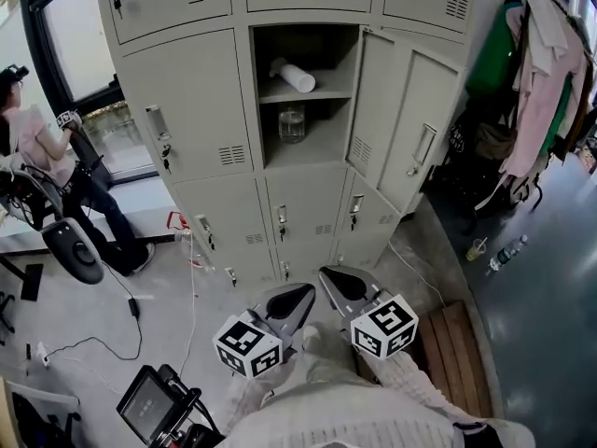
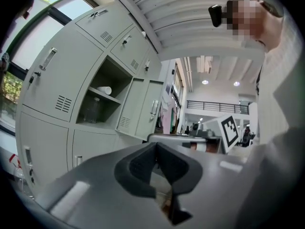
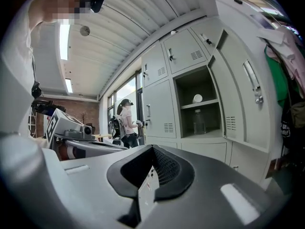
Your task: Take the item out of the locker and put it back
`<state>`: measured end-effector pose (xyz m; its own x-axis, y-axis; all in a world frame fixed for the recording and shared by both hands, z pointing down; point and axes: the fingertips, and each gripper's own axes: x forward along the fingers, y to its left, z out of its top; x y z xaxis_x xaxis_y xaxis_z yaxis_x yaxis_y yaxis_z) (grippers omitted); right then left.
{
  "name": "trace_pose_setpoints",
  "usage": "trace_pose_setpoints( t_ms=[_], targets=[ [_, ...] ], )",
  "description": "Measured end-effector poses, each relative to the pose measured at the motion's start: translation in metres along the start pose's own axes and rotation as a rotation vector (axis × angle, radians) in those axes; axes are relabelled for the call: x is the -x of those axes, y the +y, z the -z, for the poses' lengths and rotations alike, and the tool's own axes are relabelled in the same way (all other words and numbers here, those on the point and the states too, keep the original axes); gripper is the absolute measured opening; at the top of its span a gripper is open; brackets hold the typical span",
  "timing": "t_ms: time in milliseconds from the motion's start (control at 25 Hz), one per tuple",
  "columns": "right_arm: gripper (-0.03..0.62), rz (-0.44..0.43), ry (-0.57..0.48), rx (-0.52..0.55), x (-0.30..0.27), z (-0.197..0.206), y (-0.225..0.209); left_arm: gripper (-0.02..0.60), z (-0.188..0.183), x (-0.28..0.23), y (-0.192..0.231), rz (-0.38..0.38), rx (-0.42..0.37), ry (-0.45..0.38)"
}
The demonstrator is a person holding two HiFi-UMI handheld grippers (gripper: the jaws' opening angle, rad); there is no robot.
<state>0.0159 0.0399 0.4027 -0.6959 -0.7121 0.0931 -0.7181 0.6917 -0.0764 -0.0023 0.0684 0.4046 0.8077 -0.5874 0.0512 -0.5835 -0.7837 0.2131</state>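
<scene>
Grey locker (image 1: 187,110): one door (image 1: 410,124) open.
Jar (image 1: 291,124): clear, upright under the shelf inside.
Roll (image 1: 294,76): white, lying on that shelf.
Left gripper (image 2: 155,147): jaws together, empty, well back from locker.
Right gripper (image 3: 152,149): likewise closed, empty.

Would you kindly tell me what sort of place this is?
Probably a locker or changing corner of a workshop-like hall: a bank of grey metal lockers, one compartment open with a jar inside, clothes hanging beside them, and a bare grey floor.
</scene>
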Motion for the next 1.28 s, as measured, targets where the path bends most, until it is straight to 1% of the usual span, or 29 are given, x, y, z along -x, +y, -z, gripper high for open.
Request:
trace_pose_setpoints(
  t_ms=[120,320,440,560,640,720,840,1080,1280],
  targets=[
    [-0.008,-0.019,-0.032,0.013,-0.034,-0.014,-0.036,0.008,-0.016,-0.028,0.041,-0.032,-0.015,-0.012],
    [-0.008,-0.034,-0.062,0.006,-0.085,-0.038,-0.1,0.008,-0.042,-0.084,0.095,-0.041,-0.035,-0.019],
    [-0.008,-0.056,-0.075,0.023,-0.113,-0.051,-0.129,0.008,-0.057,-0.111,0.128,-0.056,-0.04,-0.033],
    [-0.006,-0.073,-0.072,0.032,-0.136,-0.056,-0.153,0.008,-0.067,-0.134,0.154,-0.084,-0.063,-0.041],
    [-0.007,-0.083,-0.066,0.029,-0.148,-0.055,-0.165,0.008,-0.069,-0.144,0.166,-0.1,-0.071,-0.046],
    [-0.007,-0.089,-0.06,0.022,-0.157,-0.053,-0.174,0.008,-0.068,-0.151,0.174,-0.107,-0.058,-0.048],
    [-0.007,-0.081,-0.047,0.002,-0.168,-0.046,-0.185,0.008,-0.06,-0.159,0.185,-0.109,-0.033,-0.029],
    [-0.008,-0.053,-0.017,-0.035,-0.174,-0.033,-0.195,0.008,-0.052,-0.17,0.195,-0.088,0.002,-0.021],
    [-0.007,-0.029,-0.018,-0.041,-0.184,-0.043,-0.202,0.008,-0.063,-0.177,0.208,-0.06,0.011,-0.018]
  ],
)
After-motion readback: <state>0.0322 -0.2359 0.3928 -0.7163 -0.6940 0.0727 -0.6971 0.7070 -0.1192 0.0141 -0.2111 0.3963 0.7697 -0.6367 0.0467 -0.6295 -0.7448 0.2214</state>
